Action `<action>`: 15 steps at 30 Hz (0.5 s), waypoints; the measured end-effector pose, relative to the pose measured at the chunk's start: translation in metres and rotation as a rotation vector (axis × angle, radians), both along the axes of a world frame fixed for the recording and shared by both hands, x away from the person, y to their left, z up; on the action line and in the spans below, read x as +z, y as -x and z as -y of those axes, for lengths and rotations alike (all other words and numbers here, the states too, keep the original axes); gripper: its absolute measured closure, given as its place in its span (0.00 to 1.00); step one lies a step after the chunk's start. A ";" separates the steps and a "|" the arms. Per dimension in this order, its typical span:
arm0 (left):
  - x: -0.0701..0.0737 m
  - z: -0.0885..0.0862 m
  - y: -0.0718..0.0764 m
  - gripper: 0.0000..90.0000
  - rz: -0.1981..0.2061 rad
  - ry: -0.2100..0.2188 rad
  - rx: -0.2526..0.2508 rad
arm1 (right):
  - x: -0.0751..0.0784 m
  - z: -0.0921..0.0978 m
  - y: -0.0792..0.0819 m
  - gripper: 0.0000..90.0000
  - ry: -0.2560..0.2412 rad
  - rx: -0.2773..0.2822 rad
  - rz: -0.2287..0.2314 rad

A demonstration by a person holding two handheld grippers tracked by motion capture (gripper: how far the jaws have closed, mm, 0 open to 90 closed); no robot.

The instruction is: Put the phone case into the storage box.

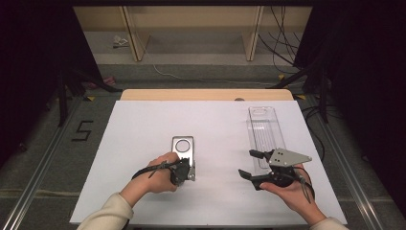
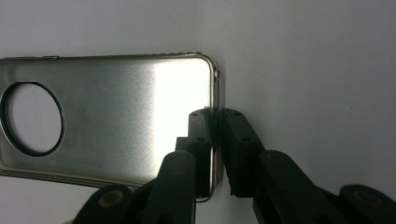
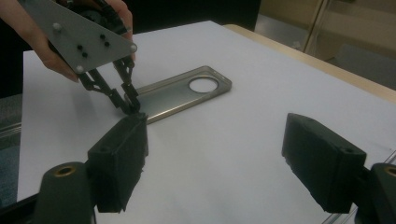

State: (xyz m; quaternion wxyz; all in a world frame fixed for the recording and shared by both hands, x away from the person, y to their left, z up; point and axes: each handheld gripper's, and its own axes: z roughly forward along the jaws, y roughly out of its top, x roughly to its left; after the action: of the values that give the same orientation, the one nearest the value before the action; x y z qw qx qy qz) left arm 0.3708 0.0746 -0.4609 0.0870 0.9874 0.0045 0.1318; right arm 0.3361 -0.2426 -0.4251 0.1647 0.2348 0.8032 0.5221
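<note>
A silver metal phone case (image 1: 183, 146) with a round camera hole lies hollow side up in the middle of the white table. My left gripper (image 1: 190, 173) is shut on the rim of the case's near short end. In the left gripper view the case (image 2: 116, 107) lies flat and the left gripper (image 2: 215, 128) pinches its edge near a corner. My right gripper (image 1: 246, 163) is held open to the right with nothing between its fingers. The right gripper view shows the right gripper (image 3: 219, 158) wide open, the case (image 3: 187, 91) beyond it, and the left gripper (image 3: 130, 106) on the case's end.
A clear plastic tray (image 1: 265, 132) lies lengthwise at the right, just beyond my right gripper. The white sheet (image 1: 143, 124) covers a wooden table whose far edge (image 1: 206, 94) shows. Shelving and cables stand on the floor behind.
</note>
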 end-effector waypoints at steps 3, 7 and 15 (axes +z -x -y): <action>0.000 0.000 0.000 0.91 -0.007 0.003 0.002 | 0.000 0.000 0.000 0.26 0.000 0.000 0.001; 0.000 0.000 -0.001 0.91 -0.017 0.002 0.007 | 0.000 0.000 0.000 0.26 0.001 0.002 -0.002; 0.000 0.003 -0.001 0.94 -0.021 -0.017 0.009 | -0.001 0.000 0.000 0.26 0.002 0.002 -0.001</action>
State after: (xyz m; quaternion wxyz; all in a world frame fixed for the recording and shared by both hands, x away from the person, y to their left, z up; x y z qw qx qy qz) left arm 0.3719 0.0720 -0.4606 0.0779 0.9895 0.0088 0.1217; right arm 0.3365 -0.2426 -0.4257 0.1638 0.2341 0.8042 0.5212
